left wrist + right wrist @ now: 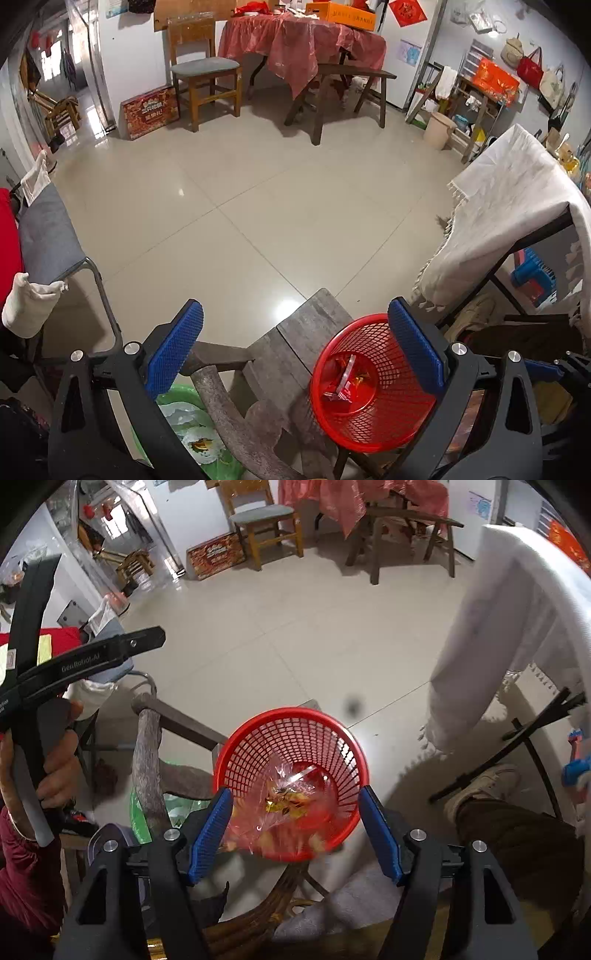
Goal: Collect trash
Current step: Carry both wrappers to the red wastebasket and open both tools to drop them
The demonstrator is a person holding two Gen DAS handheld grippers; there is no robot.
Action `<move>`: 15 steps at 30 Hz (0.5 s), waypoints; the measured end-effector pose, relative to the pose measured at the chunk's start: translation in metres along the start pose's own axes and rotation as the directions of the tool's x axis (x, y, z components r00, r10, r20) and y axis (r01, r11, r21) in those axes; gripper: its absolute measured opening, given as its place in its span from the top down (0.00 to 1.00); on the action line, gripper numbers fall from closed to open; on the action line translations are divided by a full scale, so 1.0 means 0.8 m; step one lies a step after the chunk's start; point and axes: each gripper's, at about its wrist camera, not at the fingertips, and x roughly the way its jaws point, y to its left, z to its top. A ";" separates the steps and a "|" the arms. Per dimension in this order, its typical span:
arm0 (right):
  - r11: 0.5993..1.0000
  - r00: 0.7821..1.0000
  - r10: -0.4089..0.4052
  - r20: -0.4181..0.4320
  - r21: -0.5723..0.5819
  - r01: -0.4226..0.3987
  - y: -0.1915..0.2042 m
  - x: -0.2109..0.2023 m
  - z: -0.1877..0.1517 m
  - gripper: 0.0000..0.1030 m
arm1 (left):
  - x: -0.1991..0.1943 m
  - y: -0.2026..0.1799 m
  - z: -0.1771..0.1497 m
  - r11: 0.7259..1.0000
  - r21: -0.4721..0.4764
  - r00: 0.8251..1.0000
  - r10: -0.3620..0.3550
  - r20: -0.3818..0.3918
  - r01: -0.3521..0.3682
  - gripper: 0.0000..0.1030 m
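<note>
Heads up, the bottom of your right wrist view is a mess: everything under the red mesh basket (pixel 291 782) is smeared by motion, so you can't really tell what the pale and wicker-looking stuff down at 6 o'clock is. The clear crinkly wrapper (pixel 280 805) is blurry too, and its lower edge hangs past the basket rim toward 7 o'clock, so I can't tell if it's fully inside or still dropping. It's see-through plastic with gold and yellow bits in it. Your right gripper (pixel 295 827) has its jaws released, blue pads standing either side of the wrapper without squeezing it, right over the near rim of the basket. From the left wrist view the basket (pixel 369 384) sits at about 5 o'clock on a worn wooden stool (pixel 295 354), and inside you can make out crumpled red and clear packaging (pixel 345 380) on the bottom, details too small to read. Your left gripper (pixel 295 354) is spread wide with nothing between the pads; its right pad covers part of the basket's rim. At 7 o'clock there's a green plastic bag (pixel 192 435) partly hidden behind the left finger and a stool leg, with something white in it. Your left hand (pixel 48 760) shows at 9 o'clock in the right view, cut off by the frame edge.
</note>
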 end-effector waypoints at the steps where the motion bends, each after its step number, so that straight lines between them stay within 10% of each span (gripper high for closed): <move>1: 1.000 1.000 0.002 0.008 0.003 -0.002 0.002 -0.002 0.000 0.31 | -0.002 -0.003 0.001 1.000 0.000 1.000 -0.003 0.001 0.003 0.07; 15: 0.993 0.950 -0.117 0.288 0.021 0.116 -0.012 -0.103 -0.024 0.12 | -0.048 -0.060 0.010 0.994 0.104 0.997 -0.039 0.072 0.032 0.07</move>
